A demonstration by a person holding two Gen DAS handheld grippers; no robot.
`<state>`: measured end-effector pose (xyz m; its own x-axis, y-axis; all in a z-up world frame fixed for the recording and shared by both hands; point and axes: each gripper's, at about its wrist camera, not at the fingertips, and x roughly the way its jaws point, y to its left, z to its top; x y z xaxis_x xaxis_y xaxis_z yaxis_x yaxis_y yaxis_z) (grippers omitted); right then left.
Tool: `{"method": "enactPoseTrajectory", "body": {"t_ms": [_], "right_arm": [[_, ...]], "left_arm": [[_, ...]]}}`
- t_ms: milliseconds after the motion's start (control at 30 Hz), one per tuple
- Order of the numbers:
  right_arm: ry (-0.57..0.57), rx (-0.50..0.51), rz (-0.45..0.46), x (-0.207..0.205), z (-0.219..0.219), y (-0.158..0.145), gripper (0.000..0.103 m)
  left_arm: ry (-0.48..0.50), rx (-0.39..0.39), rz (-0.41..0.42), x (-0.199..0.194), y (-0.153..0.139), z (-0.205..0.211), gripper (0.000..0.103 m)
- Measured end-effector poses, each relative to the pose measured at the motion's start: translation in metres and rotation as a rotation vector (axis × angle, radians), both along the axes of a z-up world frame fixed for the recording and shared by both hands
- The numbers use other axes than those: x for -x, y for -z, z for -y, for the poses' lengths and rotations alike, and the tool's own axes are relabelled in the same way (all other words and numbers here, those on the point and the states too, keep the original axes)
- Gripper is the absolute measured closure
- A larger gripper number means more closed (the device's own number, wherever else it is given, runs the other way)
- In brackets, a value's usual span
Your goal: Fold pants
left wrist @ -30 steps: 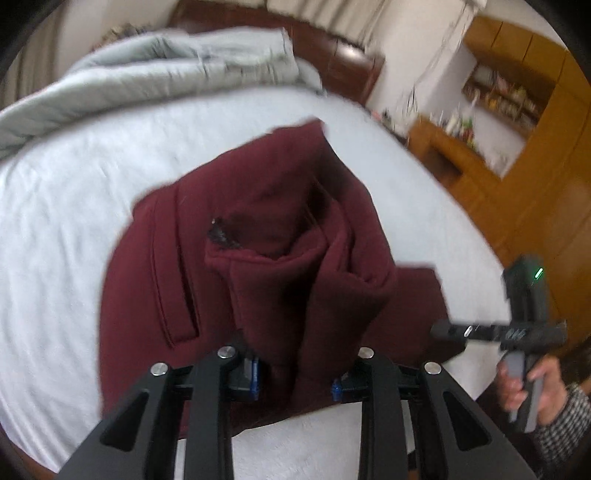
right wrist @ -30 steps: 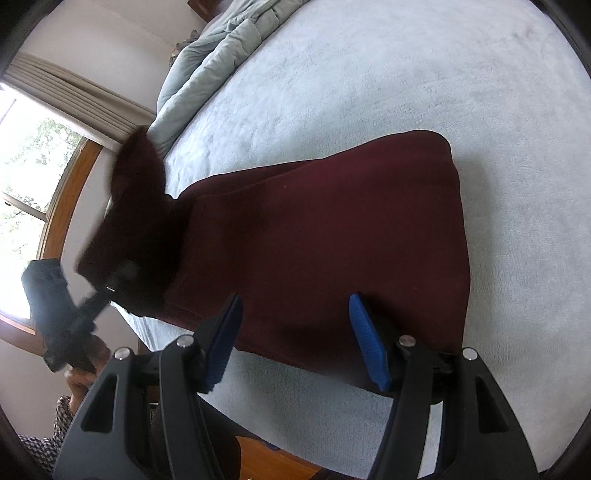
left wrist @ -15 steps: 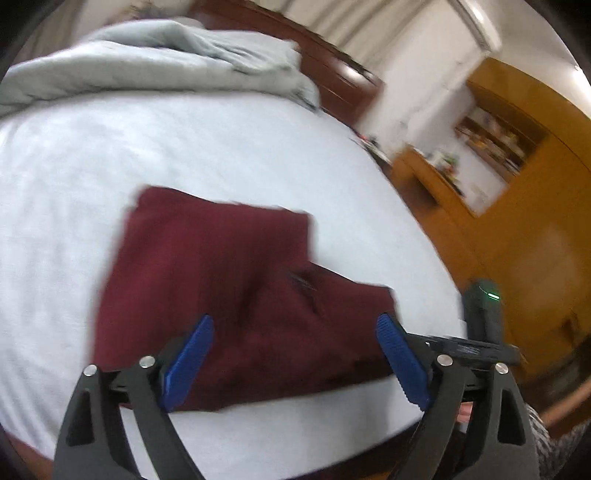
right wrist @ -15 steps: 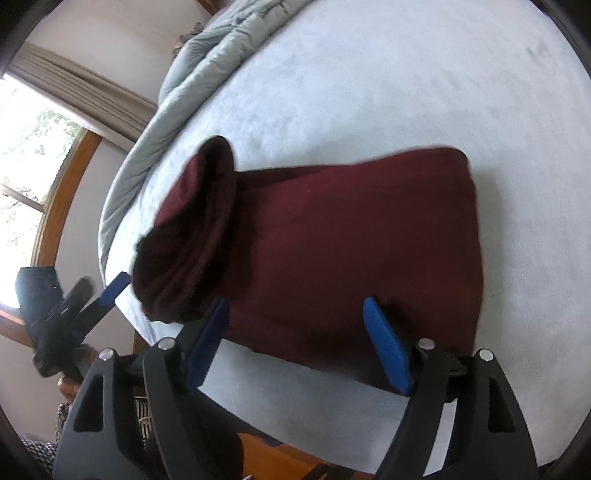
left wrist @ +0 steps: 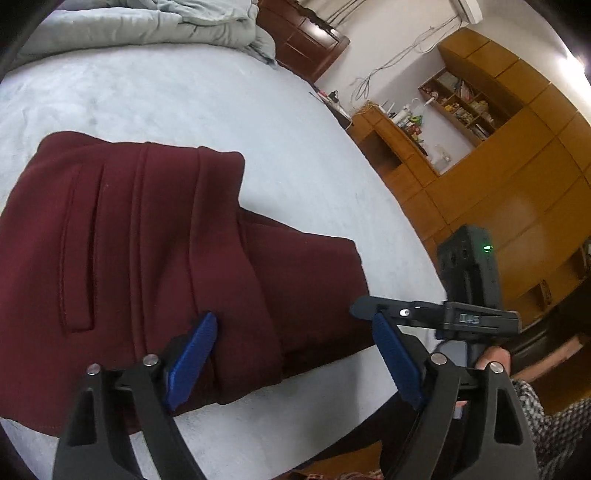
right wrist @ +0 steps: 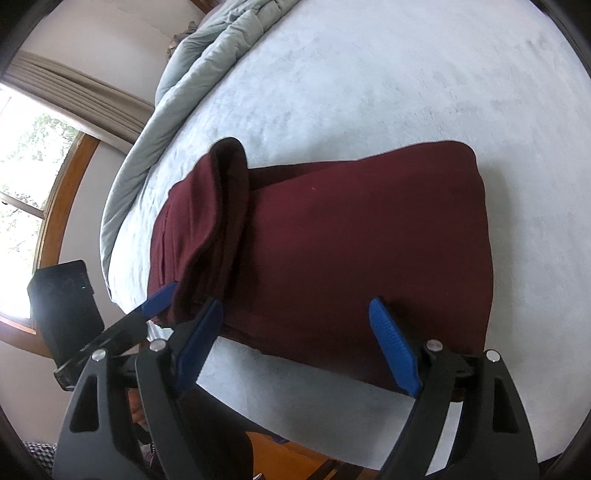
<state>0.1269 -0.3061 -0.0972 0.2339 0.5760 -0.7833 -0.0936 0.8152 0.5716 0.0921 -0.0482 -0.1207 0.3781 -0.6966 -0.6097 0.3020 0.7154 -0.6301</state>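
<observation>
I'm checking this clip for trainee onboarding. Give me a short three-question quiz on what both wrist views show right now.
1. True or false: the left claw is clamped on the dark red fabric pants.
2. Multiple choice: what do the pants lie on? A) wooden floor B) pale blue bed sheet C) bunched grey quilt
3. Fill in: in the right wrist view, the right claw stands ___, with nothing between its blue pads.

Key: 1 false, it is open and holds nothing. 2 B. 3 open.
</observation>
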Motion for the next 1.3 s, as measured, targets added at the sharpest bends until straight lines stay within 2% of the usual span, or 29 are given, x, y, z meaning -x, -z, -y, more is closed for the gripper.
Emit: {"method": "enactPoseTrajectory", "body": {"t_ms": [133,233,300,367,433,533,633,667,733,800,833,867,900,967,1133,1300], "right_arm": [[-0.013,-0.040,0.009,-0.005,-0.007,-0.006,0.022],[-0.039,-0.076,0.012,-0.011,-0.019,-0.014,0.018],[-0.070,-0.130,-0.009,-0.018,-0.033,-0.016,0.016],[-0.090,-0.160,-0.036,-0.022,-0.044,-0.014,0.015],[-0.114,-0.176,-0.073,-0.025,-0.063,-0.011,0.014],[-0.116,-0.144,-0.126,-0.027,-0.080,-0.001,0.013],[-0.129,-0.120,-0.145,-0.027,-0.094,0.009,0.013],[-0.138,-0.097,-0.132,-0.026,-0.099,0.010,0.015],[-0.161,-0.059,-0.105,-0.025,-0.105,0.011,0.030],[-0.172,-0.100,-0.089,-0.022,-0.110,0.012,0.064],[-0.167,-0.127,-0.096,-0.022,-0.110,0.013,0.069],[-0.169,-0.133,-0.082,-0.021,-0.110,0.011,0.079],[-0.177,-0.133,-0.059,-0.021,-0.110,0.008,0.085],[-0.190,-0.136,-0.029,-0.020,-0.108,0.000,0.088],[-0.203,-0.162,0.052,-0.014,-0.096,-0.035,0.089],[-0.184,-0.153,0.126,-0.011,-0.060,-0.074,0.089]], "left_arm": [[-0.047,0.059,-0.020,-0.004,-0.007,-0.023,0.017],[-0.152,0.070,0.001,-0.002,-0.019,-0.057,0.017],[-0.218,0.042,0.016,0.001,-0.024,-0.077,0.016],[-0.273,-0.030,0.010,0.000,-0.023,-0.097,0.016],[-0.306,-0.120,-0.031,-0.005,-0.014,-0.109,0.016],[-0.320,-0.146,-0.129,-0.012,0.007,-0.122,0.016],[-0.313,-0.154,-0.127,-0.012,0.014,-0.123,0.016],[-0.310,-0.163,-0.124,-0.011,0.015,-0.124,0.016],[-0.300,-0.185,-0.118,-0.014,0.015,-0.121,0.016],[-0.304,-0.176,-0.120,-0.015,0.016,-0.121,0.016],[-0.316,-0.164,-0.122,-0.016,0.015,-0.125,0.016],[-0.331,-0.156,-0.125,-0.016,0.014,-0.128,0.016],[-0.346,-0.146,-0.131,-0.016,0.014,-0.132,0.016],[-0.381,-0.112,-0.148,-0.014,0.012,-0.143,0.016],[-0.426,-0.084,-0.155,-0.006,0.009,-0.155,0.016],[-0.403,-0.069,-0.147,-0.009,0.001,-0.141,0.016]]}}
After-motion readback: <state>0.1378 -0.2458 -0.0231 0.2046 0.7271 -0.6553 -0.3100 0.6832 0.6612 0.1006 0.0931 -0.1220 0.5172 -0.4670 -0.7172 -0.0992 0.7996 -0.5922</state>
